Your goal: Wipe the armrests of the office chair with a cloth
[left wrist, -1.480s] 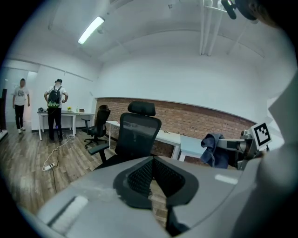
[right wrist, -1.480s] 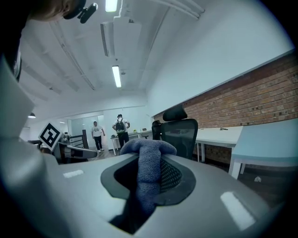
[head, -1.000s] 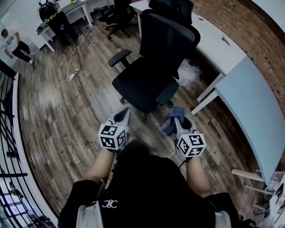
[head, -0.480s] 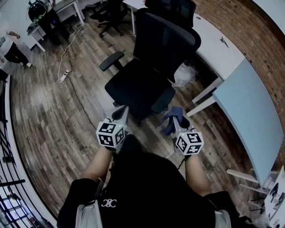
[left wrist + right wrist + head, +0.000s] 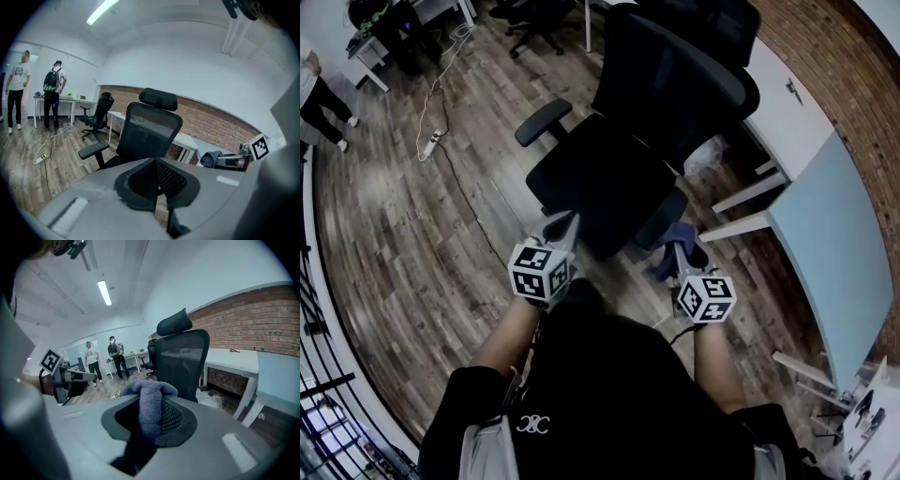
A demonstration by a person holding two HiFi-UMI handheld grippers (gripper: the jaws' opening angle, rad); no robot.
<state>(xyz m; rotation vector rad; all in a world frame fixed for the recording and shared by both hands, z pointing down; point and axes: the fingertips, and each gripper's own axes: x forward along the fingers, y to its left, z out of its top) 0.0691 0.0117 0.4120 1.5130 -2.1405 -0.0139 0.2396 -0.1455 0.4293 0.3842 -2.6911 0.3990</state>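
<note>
Both grippers wait at the near side of the black mesh office chair (image 5: 609,169).
The right gripper (image 5: 679,251) has its jaws clamped on a folded blue-grey cloth (image 5: 149,401), just beside the chair's right armrest (image 5: 664,216). The left gripper (image 5: 563,225) has its jaws pressed together on nothing, near the seat's front edge.

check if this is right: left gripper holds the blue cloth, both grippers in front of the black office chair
Wrong side: the right gripper holds the blue cloth, per the right gripper view; the left gripper is empty. Both are in front of the black office chair.
</note>
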